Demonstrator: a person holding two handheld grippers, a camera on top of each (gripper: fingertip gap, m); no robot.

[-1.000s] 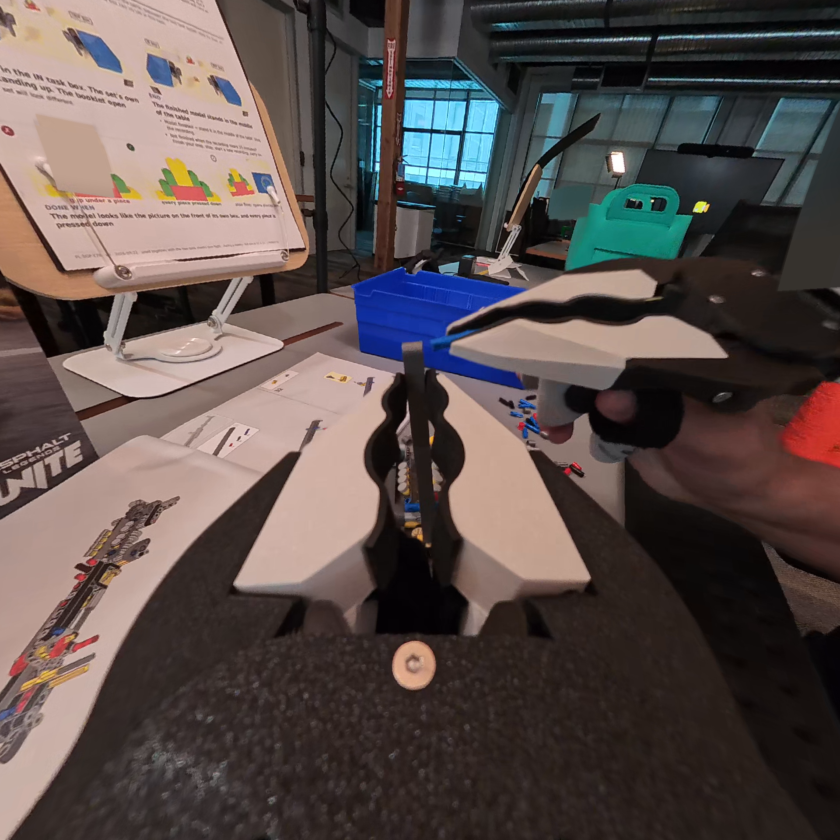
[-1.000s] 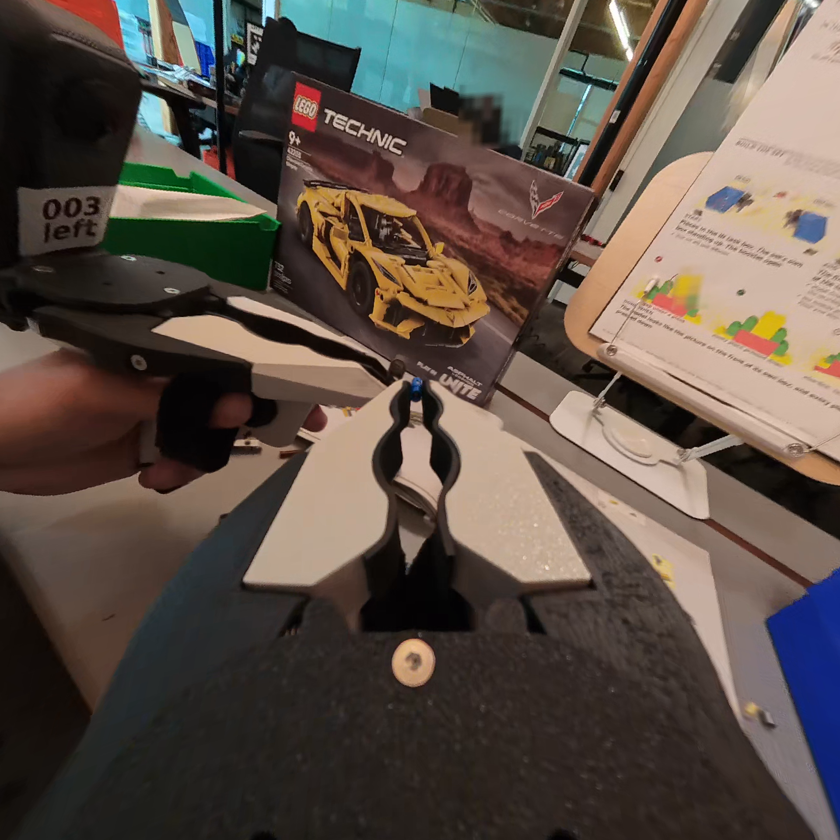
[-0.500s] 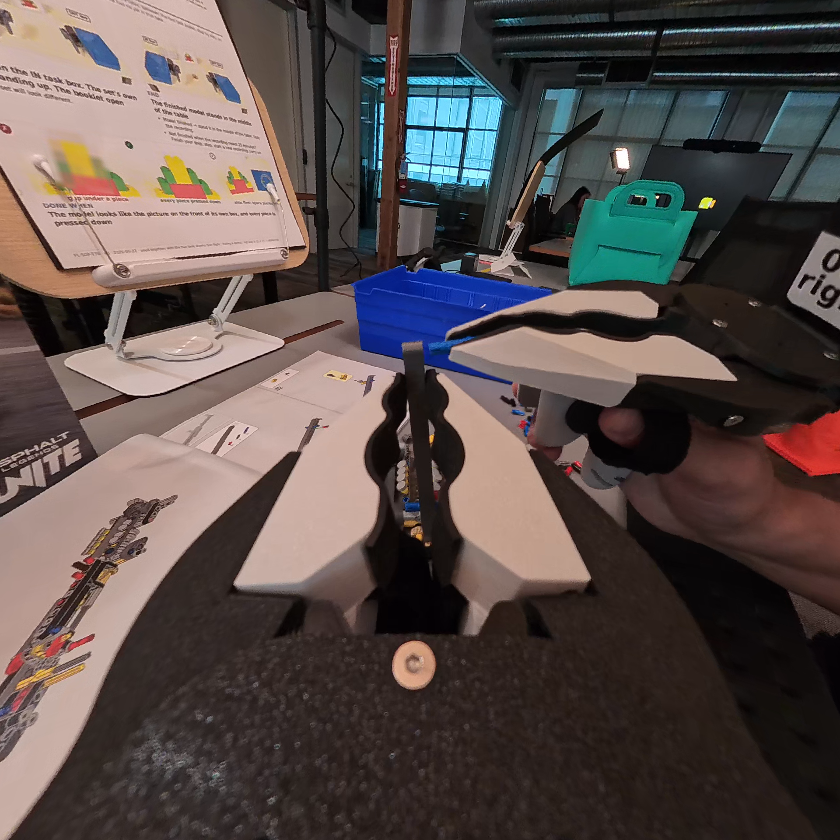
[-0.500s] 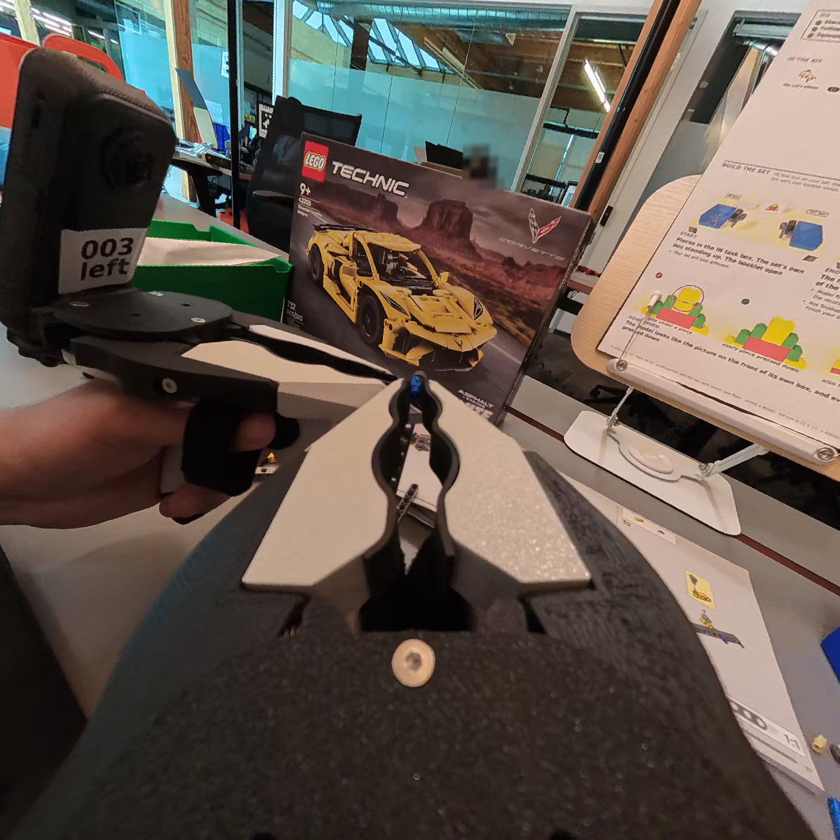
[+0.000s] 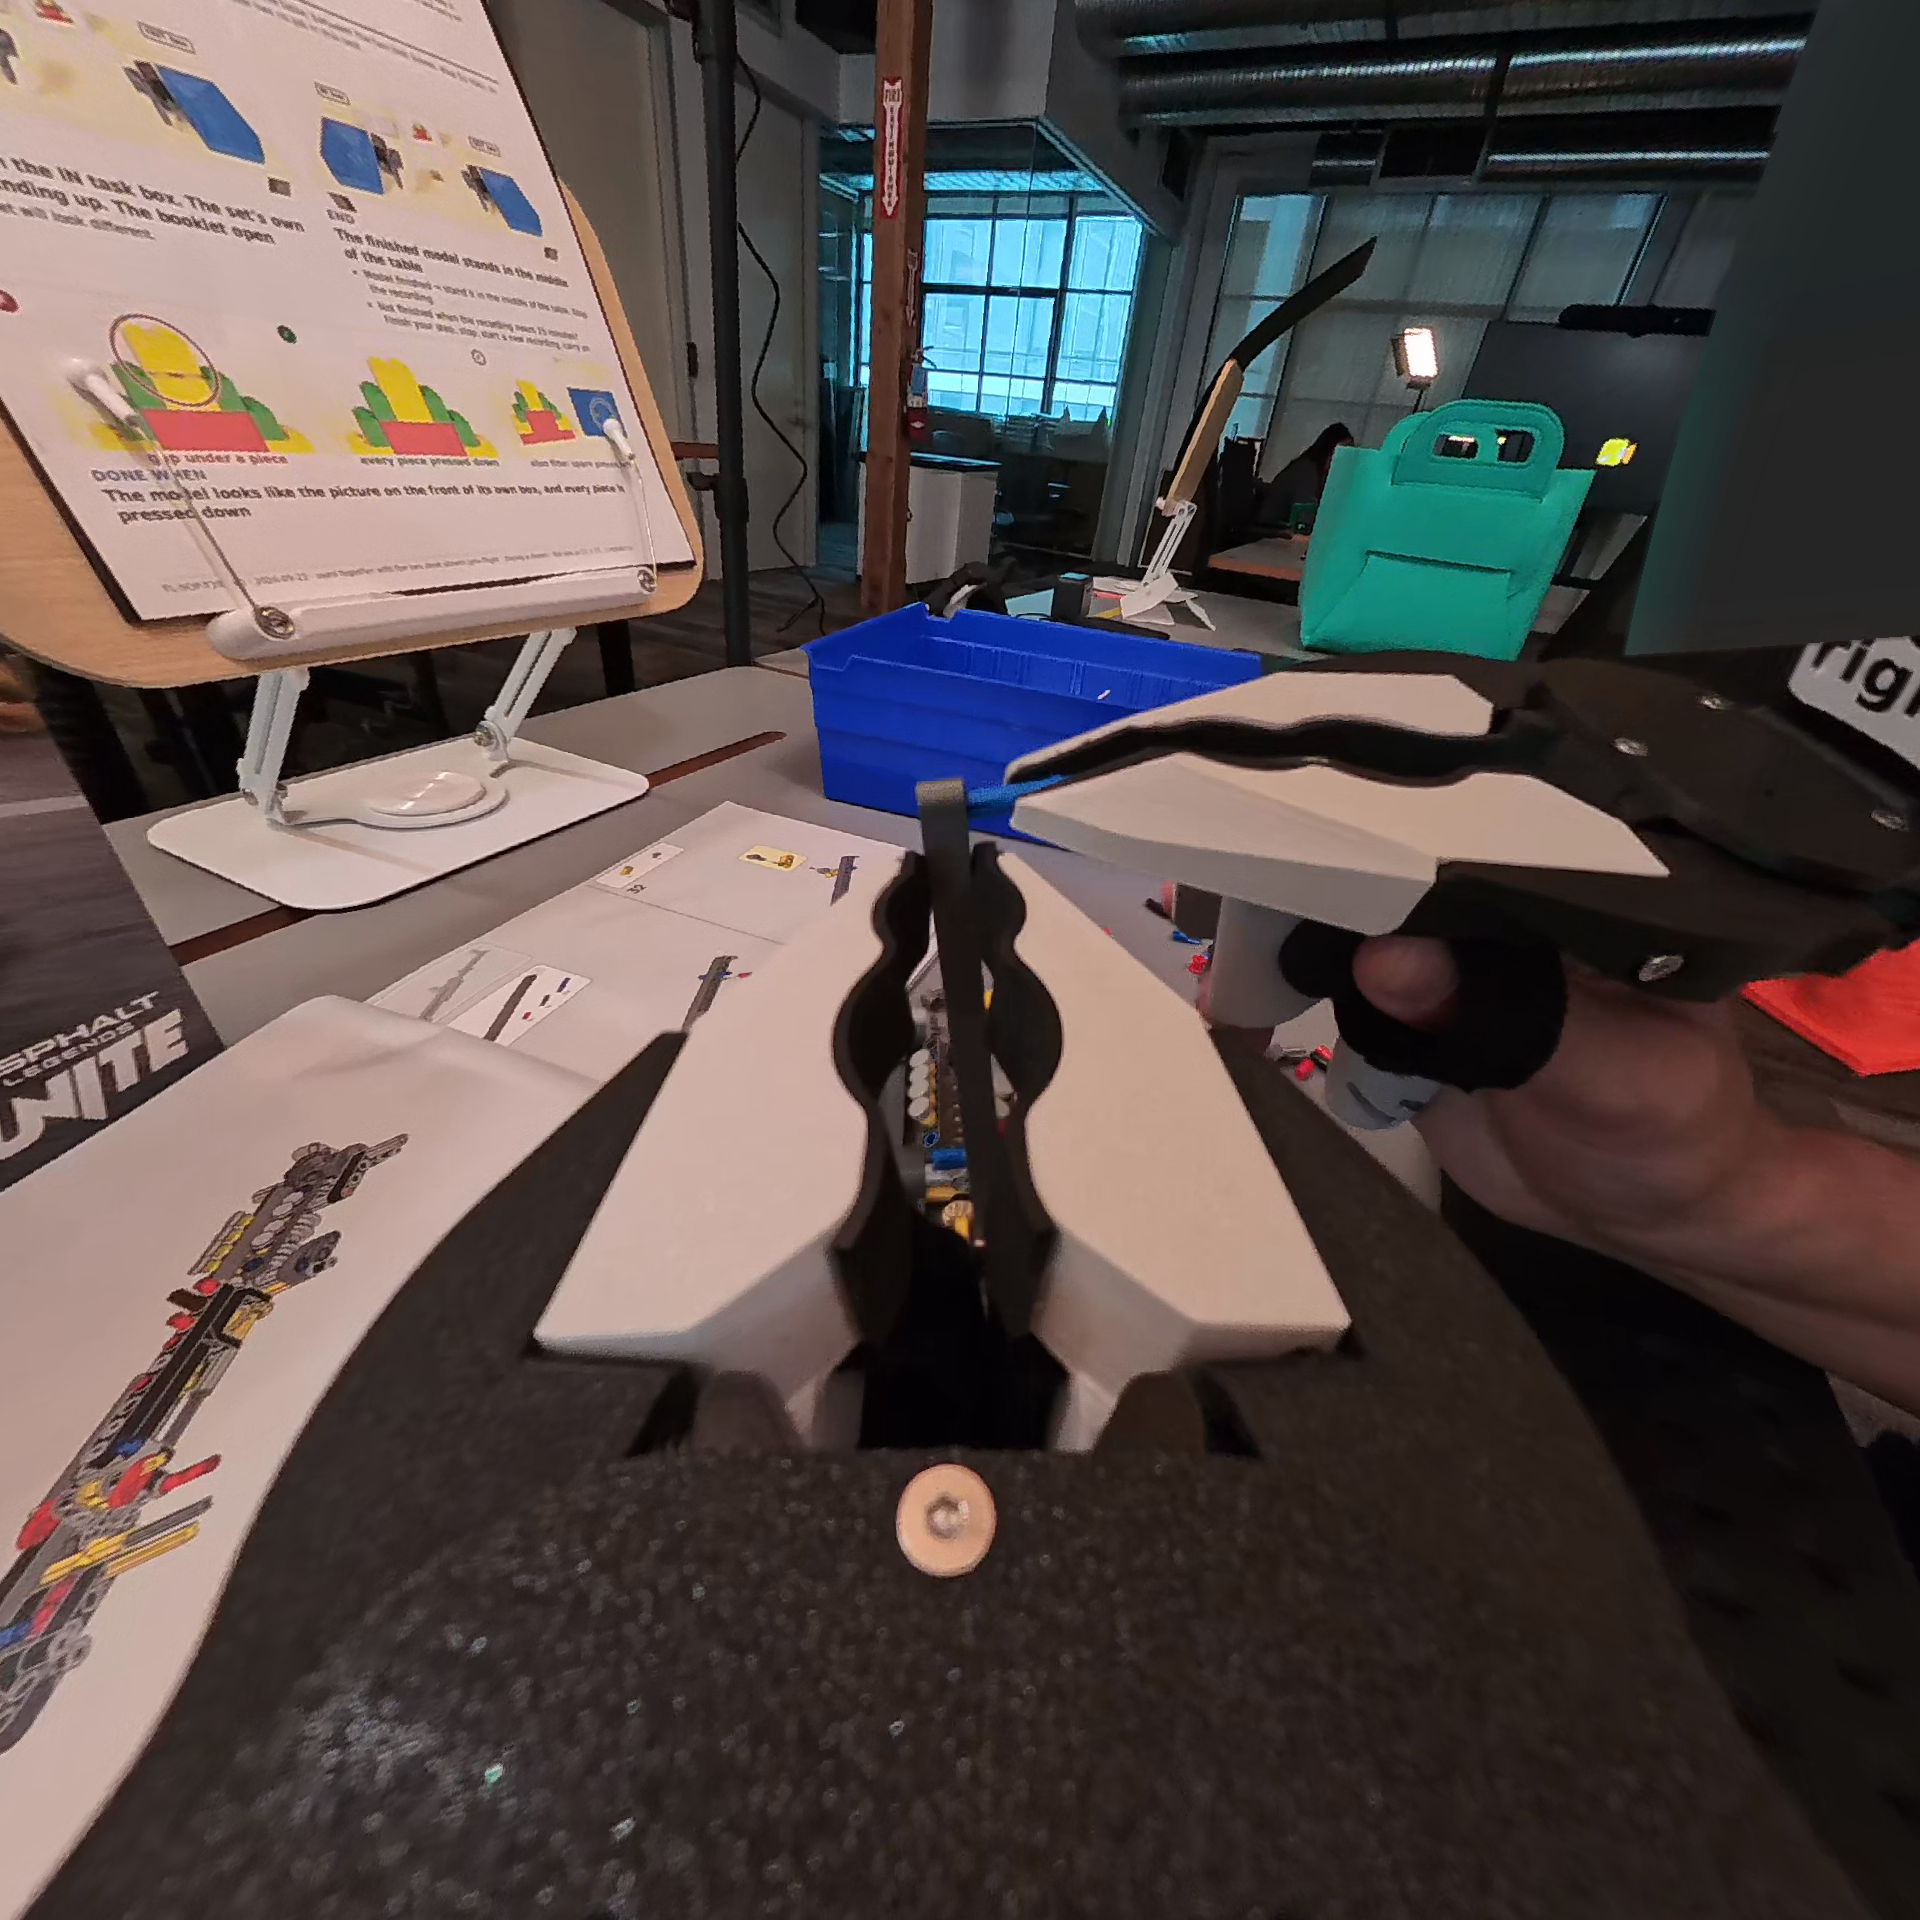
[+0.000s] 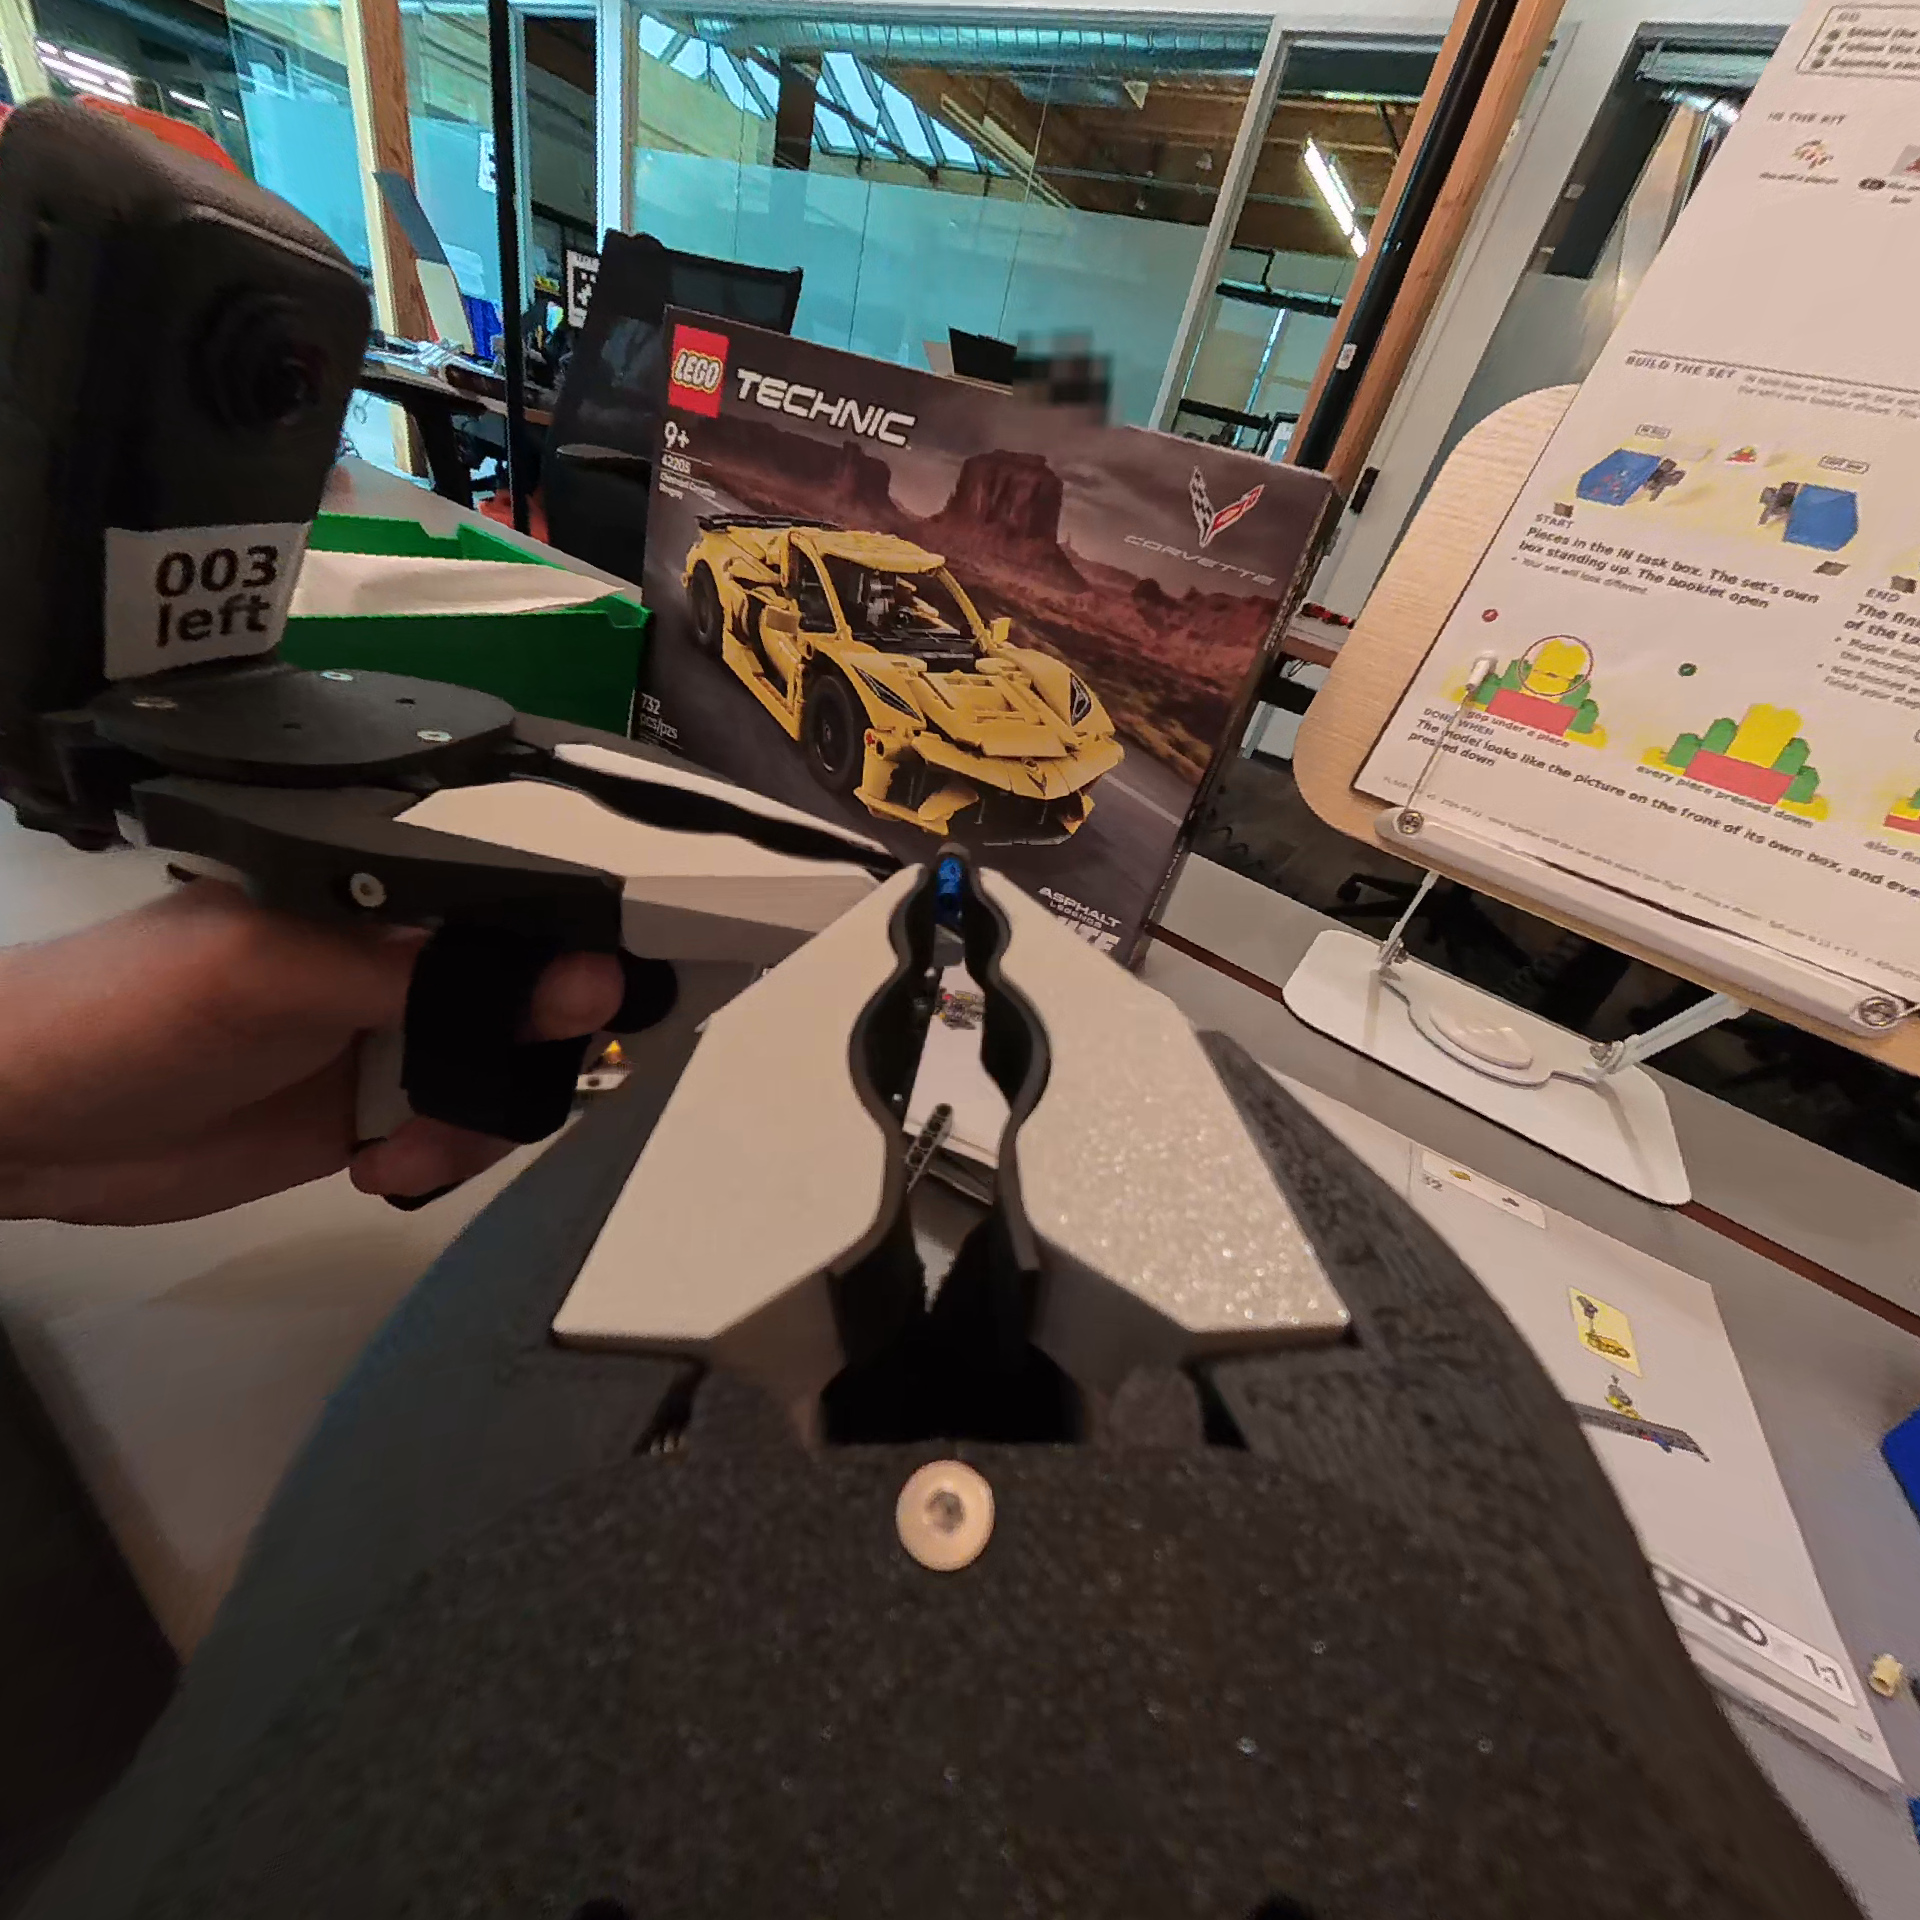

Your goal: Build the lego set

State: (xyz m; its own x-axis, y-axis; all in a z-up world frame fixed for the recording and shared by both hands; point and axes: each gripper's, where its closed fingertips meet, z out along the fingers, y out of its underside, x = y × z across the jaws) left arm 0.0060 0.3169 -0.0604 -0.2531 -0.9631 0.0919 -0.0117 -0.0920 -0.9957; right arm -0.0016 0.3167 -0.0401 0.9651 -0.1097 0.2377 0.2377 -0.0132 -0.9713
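My left gripper point(image 5: 951, 862) is shut on a long dark grey beam point(image 5: 961, 987) that stands up between its fingers above the table. My right gripper point(image 5: 1023, 792) comes in from the right, shut on a small blue pin point(image 5: 997, 798). The pin's tip meets the top end of the beam. In the right wrist view the blue pin point(image 6: 948, 883) sits pinched at my right gripper's point(image 6: 948, 896) tips, and the left gripper point(image 6: 868, 847) reaches in from the left. The beam is mostly hidden there.
An open instruction booklet point(image 5: 312, 1143) lies under the grippers. A blue bin point(image 5: 1018, 707) stands behind, with small loose pieces point(image 5: 1299, 1055) on the table at right. A page stand point(image 5: 312, 312), the set's box point(image 6: 935, 644) and a green bin point(image 6: 468, 623) stand at the back. The tips of both grippers are at nearly the same place.
Both grippers keep their grip. The right gripper has shifted and tilted slightly, with the blue pin staying at the beam's top end. The left gripper has barely moved.
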